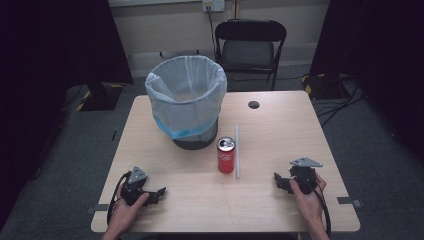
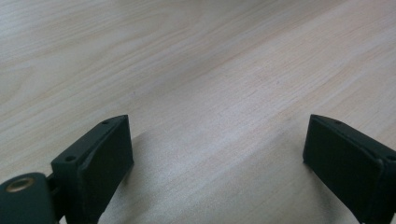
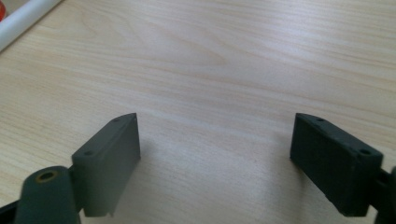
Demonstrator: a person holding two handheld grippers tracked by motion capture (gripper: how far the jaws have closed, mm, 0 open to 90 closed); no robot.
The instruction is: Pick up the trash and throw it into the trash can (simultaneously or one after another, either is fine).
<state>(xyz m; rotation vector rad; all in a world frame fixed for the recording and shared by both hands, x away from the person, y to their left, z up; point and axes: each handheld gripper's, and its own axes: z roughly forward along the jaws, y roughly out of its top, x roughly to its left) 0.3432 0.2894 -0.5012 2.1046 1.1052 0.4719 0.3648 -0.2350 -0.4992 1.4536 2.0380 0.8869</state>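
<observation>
While both tongs (image 1: pixel 161 192) (image 1: pixel 276 178) rest spread at the surface's (image 1: pixel 280 125) near edge, the can (image 1: pixel 226 155), likely light and dentable, invites a mid-body grip.

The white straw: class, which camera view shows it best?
The high view: the whole white straw lies on the table beside the red can. The right gripper view catches one end at its top-left corner; the left gripper view shows bare tabletop.

I see bare table (image 1: pixel 200 200) between grippers; cola can (image 1: pixel 226 155) and white tube (image 1: pixel 237 151) block centre, lined bin (image 1: pixel 186 100) behind.
</observation>
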